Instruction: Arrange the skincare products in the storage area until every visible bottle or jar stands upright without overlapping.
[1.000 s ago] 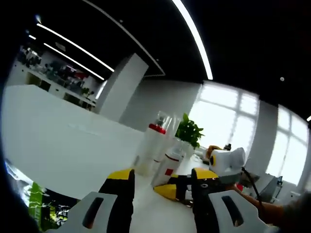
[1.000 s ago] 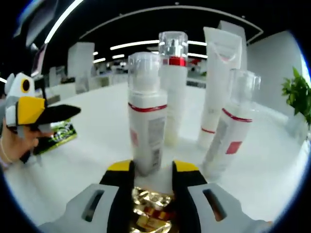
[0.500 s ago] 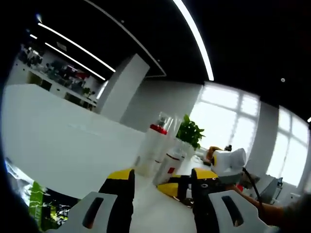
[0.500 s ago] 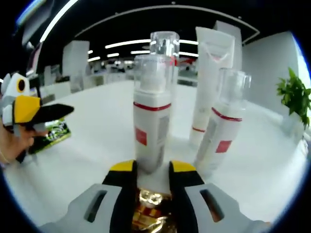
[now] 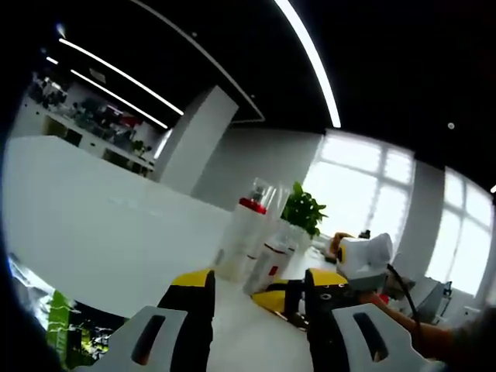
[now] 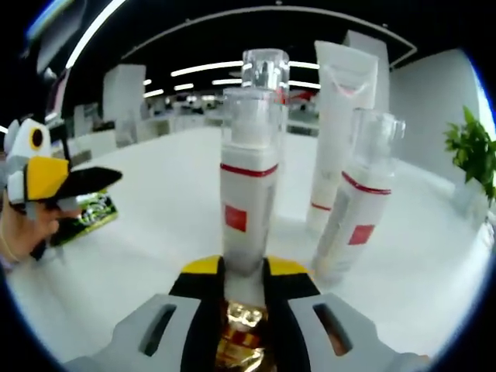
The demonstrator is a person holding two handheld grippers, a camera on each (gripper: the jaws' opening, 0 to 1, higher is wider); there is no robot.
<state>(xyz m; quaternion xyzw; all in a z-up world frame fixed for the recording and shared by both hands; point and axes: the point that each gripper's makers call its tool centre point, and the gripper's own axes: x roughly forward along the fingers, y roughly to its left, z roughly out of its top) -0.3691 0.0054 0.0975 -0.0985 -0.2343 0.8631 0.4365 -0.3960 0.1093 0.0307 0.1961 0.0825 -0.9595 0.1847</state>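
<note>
Gripper (image 6: 244, 269) (right) clamping cylindrical white bottle (image 6: 246, 203), clear cap

a broad white table (image 6: 147, 209) carries everything. in the right gripper view four white skincare containers stand upright on it: a front pump bottle (image 6: 248, 209) with a red band, a taller clear-capped bottle (image 6: 265, 74) directly behind it, a tall tube (image 6: 341, 132) standing on its cap, and a second pump bottle (image 6: 358, 201) to the right, just beside the tube. a green packet (image 6: 89, 213), possibly a sachet, lies flat well apart, to the left.
</note>
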